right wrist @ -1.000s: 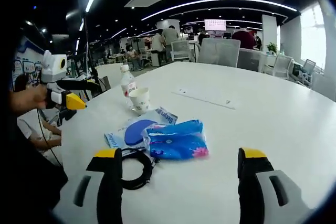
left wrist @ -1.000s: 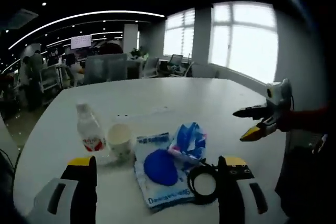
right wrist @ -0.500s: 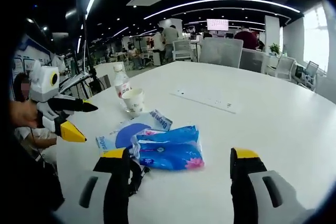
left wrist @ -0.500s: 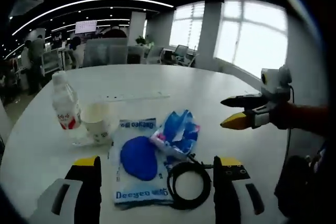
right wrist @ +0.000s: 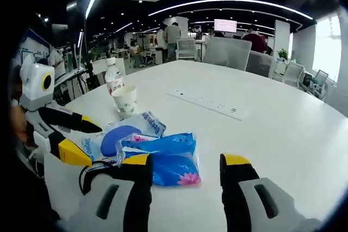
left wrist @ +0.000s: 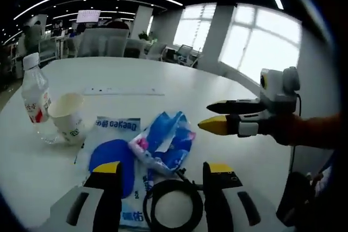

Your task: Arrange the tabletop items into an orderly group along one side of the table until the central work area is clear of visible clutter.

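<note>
In the left gripper view the left gripper (left wrist: pixel 162 169) stands open, its yellow-tipped jaws spread apart at about 6 o'clock, with a coiled black cable (left wrist: pixel 173 207) lying on the white table (left wrist: pixel 179 93) between them. Just beyond the jaws, toward 12 o'clock, a blue tissue pack (left wrist: pixel 166 142) rests tilted across a flat white packet with a blue oval print (left wrist: pixel 111 158), overlapping its right part. At about 9 o'clock a white paper cup (left wrist: pixel 68 117) stands upright, and just beside it, farther toward the rim, a clear plastic bottle with a red label (left wrist: pixel 33 96) stands upright too. A long white power strip (left wrist: pixel 124 90) lies well apart from the cluster toward 12 o'clock. The right gripper (left wrist: pixel 209 117) reaches in from 3 o'clock, held by a hand (left wrist: pixel 285 130), its jaws parted and hovering above the table near the tissue pack. In the right gripper view the right gripper (right wrist: pixel 185 162) is open, jaws wide apart at 6 o'clock, and the blue tissue pack (right wrist: pixel 163 153) lies just ahead of them, partly behind the left jaw. The white packet (right wrist: pixel 117 134) lies past it toward 10 o'clock, with the paper cup (right wrist: pixel 124 99) and bottle (right wrist: pixel 113 80) farther along that line. The left gripper (right wrist: pixel 84 142) enters at 9 o'clock, jaws apart, near the black cable (right wrist: pixel 89 171). The power strip (right wrist: pixel 206 103) sits around 1 o'clock.
</note>
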